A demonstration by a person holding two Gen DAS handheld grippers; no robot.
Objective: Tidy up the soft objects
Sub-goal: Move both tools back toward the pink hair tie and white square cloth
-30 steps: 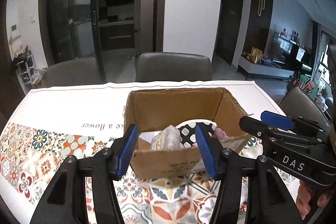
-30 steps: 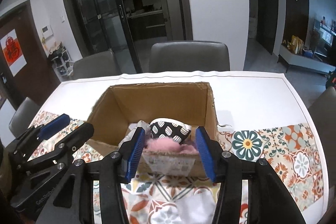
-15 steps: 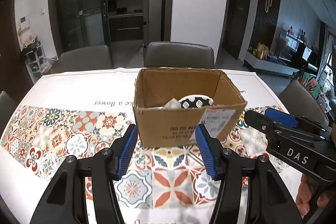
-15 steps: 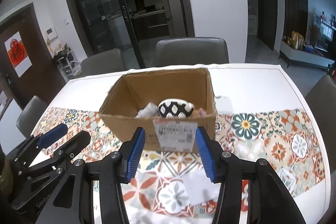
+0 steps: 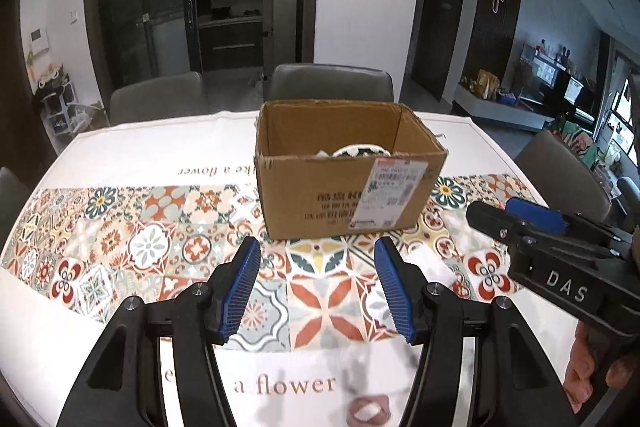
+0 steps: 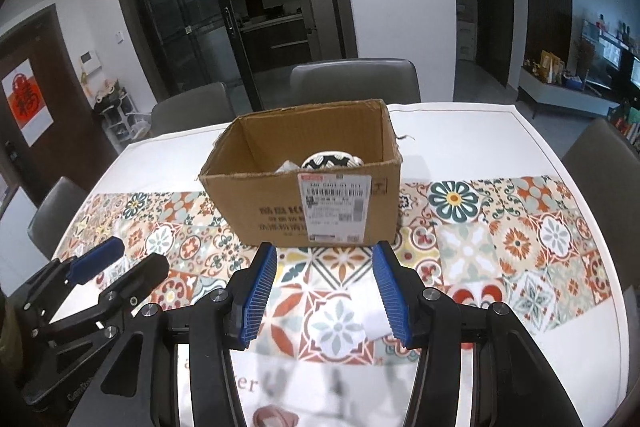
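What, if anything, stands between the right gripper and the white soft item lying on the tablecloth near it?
Nothing visible does. The right gripper is open and empty, and the white soft item lies on bare tablecloth by its right finger.

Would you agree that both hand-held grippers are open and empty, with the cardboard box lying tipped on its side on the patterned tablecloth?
Not quite: the cardboard box stands upright with its open top facing up, as the right wrist view shows. The rest holds: the left hand-held gripper and right hand-held gripper are open and empty above the patterned tablecloth.

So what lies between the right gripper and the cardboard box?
Right wrist view: only patterned tablecloth between the right gripper and the cardboard box.
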